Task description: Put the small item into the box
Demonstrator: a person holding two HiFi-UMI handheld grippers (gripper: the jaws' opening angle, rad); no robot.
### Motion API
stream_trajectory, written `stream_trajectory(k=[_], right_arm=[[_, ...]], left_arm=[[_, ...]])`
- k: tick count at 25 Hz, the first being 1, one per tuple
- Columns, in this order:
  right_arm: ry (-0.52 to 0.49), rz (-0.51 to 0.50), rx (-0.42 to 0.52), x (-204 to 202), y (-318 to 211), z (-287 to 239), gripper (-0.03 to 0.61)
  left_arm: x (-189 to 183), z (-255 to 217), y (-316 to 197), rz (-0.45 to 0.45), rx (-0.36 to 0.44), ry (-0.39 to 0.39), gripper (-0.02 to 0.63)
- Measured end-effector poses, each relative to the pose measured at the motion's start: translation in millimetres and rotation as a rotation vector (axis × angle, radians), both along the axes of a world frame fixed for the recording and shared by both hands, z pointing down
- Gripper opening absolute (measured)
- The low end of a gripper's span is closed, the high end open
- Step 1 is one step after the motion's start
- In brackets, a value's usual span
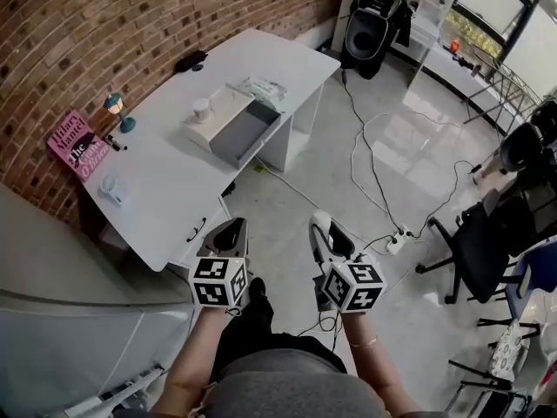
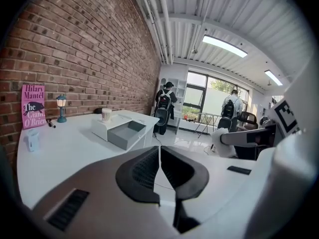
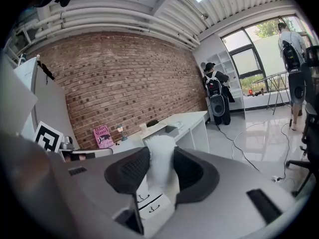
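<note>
**A:** Right gripper point(image 3: 162, 151), nearest us: jaws clamped on the white small item point(image 3: 160, 169), its length apparently along them. Left gripper point(image 2: 159, 149): jaws pressed together, empty.

**B:** Where do we find the box point(image 1: 246, 131)?

**A:** Ahead-left of both jaws, well apart, open-topped at the tabletop point(image 1: 165, 190) edge. The left jaws lie nearer, with open floor point(image 1: 287, 200) between.

The white item point(image 3: 160, 166) gripped in the right tool point(image 3: 162, 153) is too blurred to identify.
</note>
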State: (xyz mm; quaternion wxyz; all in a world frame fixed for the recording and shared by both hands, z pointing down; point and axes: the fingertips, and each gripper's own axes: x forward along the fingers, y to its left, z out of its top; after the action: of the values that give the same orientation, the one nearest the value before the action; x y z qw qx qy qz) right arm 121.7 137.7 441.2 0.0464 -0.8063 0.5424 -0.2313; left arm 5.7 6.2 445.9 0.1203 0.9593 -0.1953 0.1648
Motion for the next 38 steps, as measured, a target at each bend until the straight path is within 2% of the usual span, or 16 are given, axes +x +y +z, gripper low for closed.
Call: stream_trajectory(k=[7,13,29,38], right_arm=[[0.012,0.022,-0.013,24,-62,-9,0.161],[0.017,0.035,-0.025,37,-94,-5,0.161],[0.018,0.023,-0.043,51,-138,-8,0.161],[0.022,-0.045,-0.034,75,-187,-11,0.161]], left_arm=[[21,1,-66,-0.002,-0.021,0.009,0.03],[33,6,-104,0.008,-0.03,0.006,0.029],[39,8,-146,-0.014,-0.054,0.01,0.029],[43,9,-181,-0.097,-0.06,0.013,0.03]])
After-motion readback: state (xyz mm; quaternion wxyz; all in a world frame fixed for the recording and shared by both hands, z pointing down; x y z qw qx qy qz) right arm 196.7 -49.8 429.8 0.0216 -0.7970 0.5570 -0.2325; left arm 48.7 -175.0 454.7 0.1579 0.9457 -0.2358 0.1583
